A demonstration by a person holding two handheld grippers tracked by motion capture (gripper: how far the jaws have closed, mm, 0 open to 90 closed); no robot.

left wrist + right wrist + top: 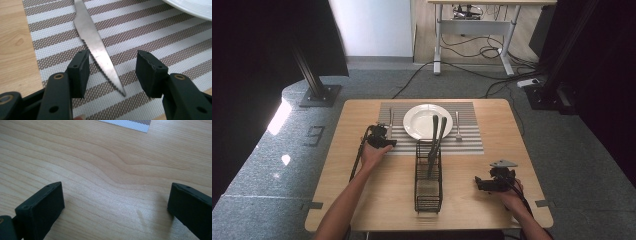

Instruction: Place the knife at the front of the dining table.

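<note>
Placemat [469,132], striped grey and white, lies at the far middle of the wooden table [362,200] in the high view, with a white plate [422,117] on it. A knife [390,122] lies on the mat left of the plate and a fork [457,126] lies right of it. A black wire caddy [428,192] stands on the wood just nearer than the mat, its far end overlapping the mat's near edge, and two dark utensil handles [437,131] lean out of it toward the plate. The left gripper [381,136] sits at the mat's left near corner, held by the left hand [373,156], close to the knife's near end. The right gripper [493,182] rests low over bare wood at the right near part of the table, well apart from the caddy, with a grey three-cornered plate on top.

Left gripper view: the left gripper [112,72] has its jaws spread apart over the striped mat [155,37]. The serrated knife [96,43] lies flat on the mat, its tip between the jaws and its blade running beside the left one; neither jaw clamps it. The plate's rim [192,8] shows at the upper right, and bare table [12,50] at the left.

Right gripper view: the right gripper [116,202] has its jaws wide apart and empty, above plain wood grain [105,165]. A corner of the mat [132,123] shows at the top edge.
</note>
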